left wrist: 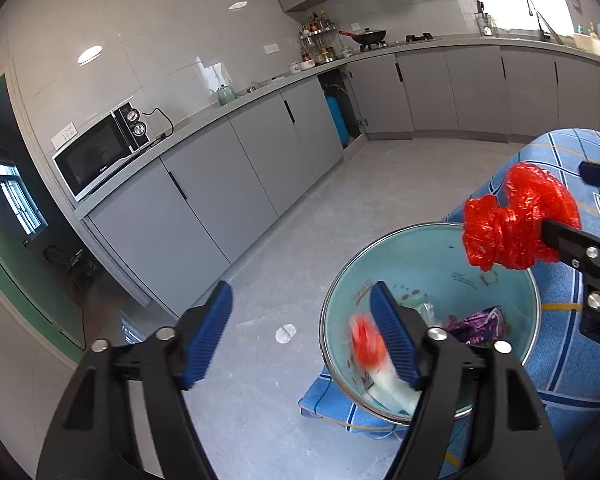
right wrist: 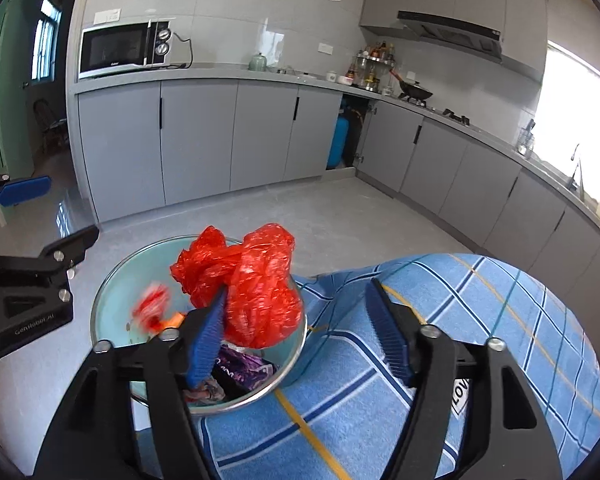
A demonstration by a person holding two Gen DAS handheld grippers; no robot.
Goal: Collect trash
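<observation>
A teal bin with a metal rim (left wrist: 420, 264) (right wrist: 120, 292) stands against a blue checked cloth, with a purple wrapper (left wrist: 480, 324) (right wrist: 244, 368) inside it. My left gripper (left wrist: 300, 332) (right wrist: 48, 216) is open over the bin's near rim. A blurred red and white wrapper (left wrist: 366, 344) (right wrist: 152, 308) is in the air just under it, touching neither pad. My right gripper (right wrist: 298, 328) (left wrist: 572, 216) is also open above the bin. A crumpled red plastic bag (right wrist: 244, 288) (left wrist: 516, 220) rests against its left pad only; the right pad stands well apart from it.
The blue checked cloth (right wrist: 460, 340) (left wrist: 572, 360) covers a raised surface on the right. Grey cabinets line the walls, with a microwave (right wrist: 120, 50) (left wrist: 100, 152) on the counter. A white scrap (left wrist: 285, 333) lies on the grey floor left of the bin.
</observation>
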